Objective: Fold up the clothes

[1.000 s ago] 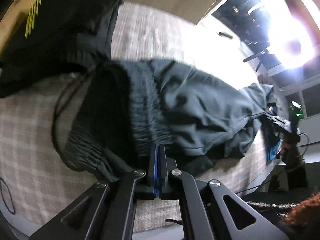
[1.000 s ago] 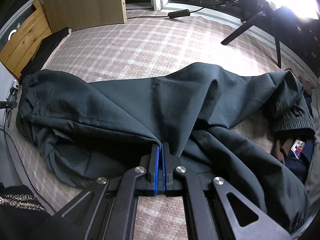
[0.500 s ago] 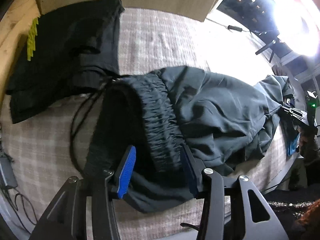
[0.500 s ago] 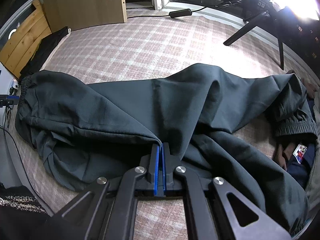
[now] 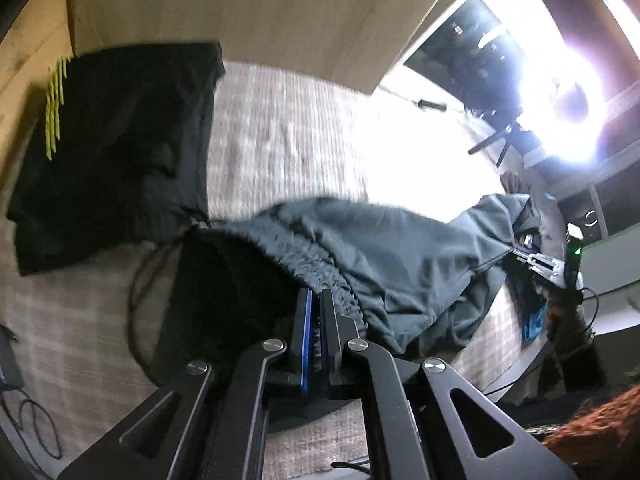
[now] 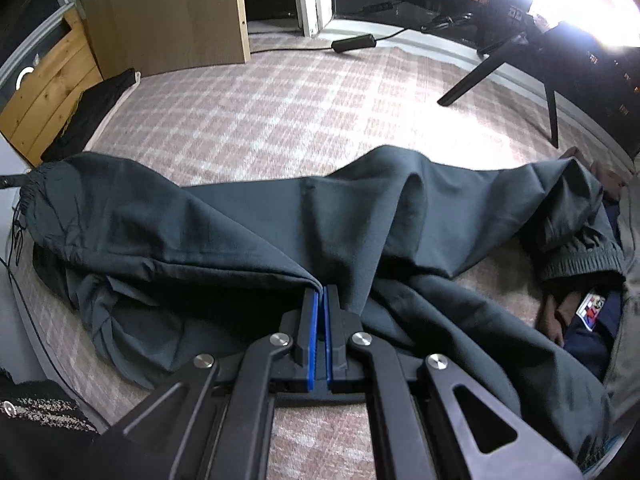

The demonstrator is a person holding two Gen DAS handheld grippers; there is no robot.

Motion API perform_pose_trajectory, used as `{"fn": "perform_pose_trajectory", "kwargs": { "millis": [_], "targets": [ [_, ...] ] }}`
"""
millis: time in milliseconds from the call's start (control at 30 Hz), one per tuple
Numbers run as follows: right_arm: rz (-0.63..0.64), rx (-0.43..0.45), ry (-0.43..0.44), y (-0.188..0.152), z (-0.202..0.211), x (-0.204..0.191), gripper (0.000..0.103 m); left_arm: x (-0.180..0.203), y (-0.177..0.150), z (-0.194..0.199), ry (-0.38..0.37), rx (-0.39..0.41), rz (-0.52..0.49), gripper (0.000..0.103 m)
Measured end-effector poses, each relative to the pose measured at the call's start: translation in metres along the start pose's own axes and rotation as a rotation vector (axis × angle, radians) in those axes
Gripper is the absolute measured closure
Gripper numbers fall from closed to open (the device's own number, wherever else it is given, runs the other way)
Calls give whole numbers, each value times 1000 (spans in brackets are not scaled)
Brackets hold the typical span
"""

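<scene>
pinching the gathered waistband of the dark grey trousers, the left gripper has its blue-lined jaws drawn tight with only the elastic edge between them. the right gripper is likewise closed narrow on a ridge of the same cloth, at the near edge about midway along, where the fabric peaks up into the pads. the trousers lie stretched sideways across the checked bed cover, waist toward the left of the right wrist view, ribbed cuff at the far right, one leg trailing loosely toward the camera.

to do this fold well, i judge both grips should hold firm while the cloth is carried, since the waistband is bulky and could slide out of a shallow pinch. lifting the waist end high enough that the slack clears the cover would keep the lower layer from dragging and bunching. the drawstring loops out loose beside the waist opening and could catch or end up tucked wrong, so it wants watching. moving the two hands together, keeping the edge between them taut, should bring the halves into line; the near leg looks rumpled and will probably need smoothing first.

a black garment with yellow marks lies well behind the waistband against the wooden panel, and other clothes sit just beyond the cuff, so the fold should land between them.
</scene>
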State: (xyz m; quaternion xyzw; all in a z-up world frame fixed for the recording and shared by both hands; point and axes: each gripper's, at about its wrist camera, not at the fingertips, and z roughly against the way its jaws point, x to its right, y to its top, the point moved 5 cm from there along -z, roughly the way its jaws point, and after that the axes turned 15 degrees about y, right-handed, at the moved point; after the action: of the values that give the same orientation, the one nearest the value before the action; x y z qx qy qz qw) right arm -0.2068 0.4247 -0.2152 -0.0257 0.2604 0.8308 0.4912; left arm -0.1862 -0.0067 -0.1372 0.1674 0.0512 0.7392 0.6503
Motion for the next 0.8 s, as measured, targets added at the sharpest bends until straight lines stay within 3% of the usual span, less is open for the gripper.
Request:
{"fn": "perform_pose_trajectory", "kwargs": {
  "millis": [167, 300, 400, 467, 567, 600, 700, 800],
  "targets": [
    [5, 10, -9, 2, 2, 2, 100, -6, 10, 10, 16, 19, 2, 100],
    [9, 28, -39, 8, -2, 8, 100, -10, 17, -10, 15, -2, 33, 100],
    [53, 82, -83, 34, 0, 7, 100, -10, 53, -14, 22, 26, 40, 101],
    [90, 155, -109, 69, 18, 2, 101, -4, 95, -4, 22, 79, 29, 103],
    [156, 277, -166, 124, 57, -9, 101, 15, 166, 49, 38, 221, -17, 103],
    [181, 327, -191, 144, 79, -15, 101, 23, 189, 83, 29, 304, -34, 103],
    [226, 472, -241, 179, 151, -35, 101, 36, 213, 172, 26, 486, -75, 103],
    [249, 563, -239, 181, 212, -56, 101, 31, 194, 230, 40, 588, -108, 103]
  ]
}}
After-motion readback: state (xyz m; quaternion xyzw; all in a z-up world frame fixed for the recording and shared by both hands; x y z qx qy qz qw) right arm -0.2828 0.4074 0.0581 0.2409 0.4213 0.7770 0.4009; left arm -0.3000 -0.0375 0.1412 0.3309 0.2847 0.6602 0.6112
